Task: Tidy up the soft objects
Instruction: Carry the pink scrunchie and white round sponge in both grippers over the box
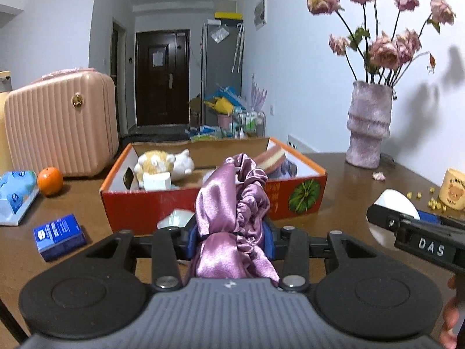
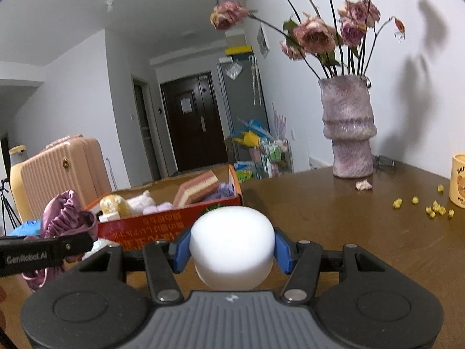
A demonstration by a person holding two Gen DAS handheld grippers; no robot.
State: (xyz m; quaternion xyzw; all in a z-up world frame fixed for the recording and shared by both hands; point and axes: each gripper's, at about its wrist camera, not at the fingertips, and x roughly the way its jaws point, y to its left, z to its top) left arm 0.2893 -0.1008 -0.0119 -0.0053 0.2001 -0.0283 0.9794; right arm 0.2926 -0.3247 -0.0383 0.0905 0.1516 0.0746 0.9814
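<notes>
My left gripper [image 1: 231, 240] is shut on a pink satin bonnet [image 1: 232, 212], held just in front of the red cardboard box [image 1: 191, 200]. The bonnet also shows at the left of the right wrist view [image 2: 65, 212]. My right gripper [image 2: 231, 250] is shut on a round white foam piece [image 2: 232, 247], to the right of the box [image 2: 151, 228]. The white piece appears at the right of the left wrist view [image 1: 398, 203]. In the box lie a yellow-white plush toy [image 1: 162, 164], a striped pink sponge [image 1: 270, 158] and a lilac soft item [image 1: 286, 168].
On the brown table [image 2: 334, 218]: pink vase with dried roses [image 1: 367, 128], bear mug [image 1: 452, 189], yellow crumbs [image 2: 433, 208], an orange [image 1: 50, 181], tissue pack [image 1: 14, 195], blue packet [image 1: 58, 235], white item [image 1: 174, 218] before the box. A pink suitcase [image 1: 58, 122] stands at the left.
</notes>
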